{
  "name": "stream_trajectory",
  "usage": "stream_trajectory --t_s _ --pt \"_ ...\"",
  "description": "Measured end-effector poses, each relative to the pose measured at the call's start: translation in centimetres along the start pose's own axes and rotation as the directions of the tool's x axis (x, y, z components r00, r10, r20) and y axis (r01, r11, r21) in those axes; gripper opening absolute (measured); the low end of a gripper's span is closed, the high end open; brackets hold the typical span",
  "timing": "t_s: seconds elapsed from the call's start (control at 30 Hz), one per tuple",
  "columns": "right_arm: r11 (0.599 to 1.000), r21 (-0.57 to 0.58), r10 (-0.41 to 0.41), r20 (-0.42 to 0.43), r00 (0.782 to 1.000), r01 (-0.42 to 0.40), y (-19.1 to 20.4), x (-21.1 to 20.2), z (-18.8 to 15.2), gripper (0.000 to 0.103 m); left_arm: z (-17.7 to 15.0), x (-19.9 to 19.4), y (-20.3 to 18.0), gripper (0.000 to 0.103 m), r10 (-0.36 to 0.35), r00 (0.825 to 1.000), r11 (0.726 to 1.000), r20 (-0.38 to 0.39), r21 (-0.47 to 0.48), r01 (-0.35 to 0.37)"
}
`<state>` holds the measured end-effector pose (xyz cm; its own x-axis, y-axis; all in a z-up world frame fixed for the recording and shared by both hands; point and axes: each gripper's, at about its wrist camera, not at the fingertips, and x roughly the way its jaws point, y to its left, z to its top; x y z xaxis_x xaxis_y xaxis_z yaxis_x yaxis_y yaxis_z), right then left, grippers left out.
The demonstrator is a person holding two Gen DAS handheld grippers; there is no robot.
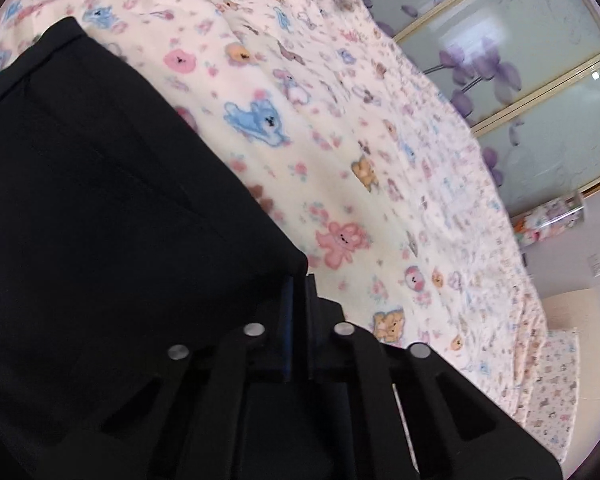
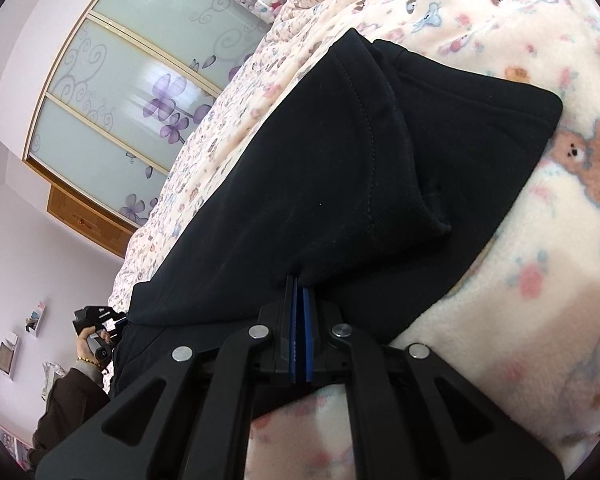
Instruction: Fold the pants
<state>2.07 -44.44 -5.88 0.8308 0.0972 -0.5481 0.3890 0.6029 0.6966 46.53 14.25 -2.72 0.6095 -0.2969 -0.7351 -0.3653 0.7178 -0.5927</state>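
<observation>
Pants: the black pants (image 2: 320, 168) lay on the bed (image 1: 340, 184), over its teddy-bear blanket (image 2: 560, 280), with one end already doubled over so that a stitched hem showed on top in the right wrist view.

Left claw: the left claw (image 1: 298, 280) was closed tight on a corner of the black fabric (image 1: 100, 200), jaws nearly together with cloth pinched between them; the cloth spread away from it toward the bed's far edge.

Right claw: the right claw (image 2: 299, 280) was likewise clamped on an edge of the pants, its blue pads (image 2: 308, 320) pressed together with only a thin fold between.

Other hand: in the right wrist view, the person's left hand (image 2: 94, 344) with its gripper showed low, past the near end of the garment.

Step in hand: judged from both pinches, a fold was being carried, the held edge meant to travel over the rest of the pants.

Doing it well: both claws should move together at one height and keep the held edge taut between them, so the cloth does not sag or twist. The edge should be laid square onto the layer beneath, hem to hem, before either claw lets go.

Risk: the plush blanket may drag with the cloth and skew the fold.

Surroundings: a wardrobe (image 1: 520, 60) with frosted flowered doors stood beyond the bed.
</observation>
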Motion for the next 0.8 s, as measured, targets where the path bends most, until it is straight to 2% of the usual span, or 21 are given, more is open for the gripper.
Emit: stream_trajectory --t_s 0.17,0.33,0.43,0.53,0.7,0.8 --pt "1.000 -0.001 -0.001 0.001 1.000 0.001 0.1 0.0 0.1 0.003 -0.6 -2.0 0.2 0.003 -0.031 0.998 1.000 0.054 0.008 0.030" --pt "1.000 -0.001 0.007 0.004 1.000 -0.007 0.2 0.0 0.3 0.003 -1.4 -5.8 0.2 0.003 -0.069 0.989 0.997 0.127 0.032 0.065" --pt "1.000 -0.002 0.018 0.009 1.000 -0.018 0.2 -0.1 0.5 0.003 -2.1 -10.0 0.6 0.003 -0.125 0.974 0.992 0.190 0.055 0.117" --pt "0.999 -0.007 0.031 0.021 0.999 -0.031 0.2 -0.5 0.7 0.003 -3.0 -13.8 1.7 0.002 -0.189 0.959 0.982 0.213 0.069 0.178" --pt "0.999 -0.021 0.027 0.077 0.997 -0.025 0.1 -1.7 1.5 0.003 -7.0 -21.7 5.5 0.001 -0.287 0.921 0.956 0.263 0.140 0.258" --pt "1.000 -0.028 0.017 0.121 0.993 -0.013 0.1 -2.5 1.8 0.003 -9.5 -24.5 7.9 0.001 -0.303 0.915 0.950 0.268 0.159 0.268"
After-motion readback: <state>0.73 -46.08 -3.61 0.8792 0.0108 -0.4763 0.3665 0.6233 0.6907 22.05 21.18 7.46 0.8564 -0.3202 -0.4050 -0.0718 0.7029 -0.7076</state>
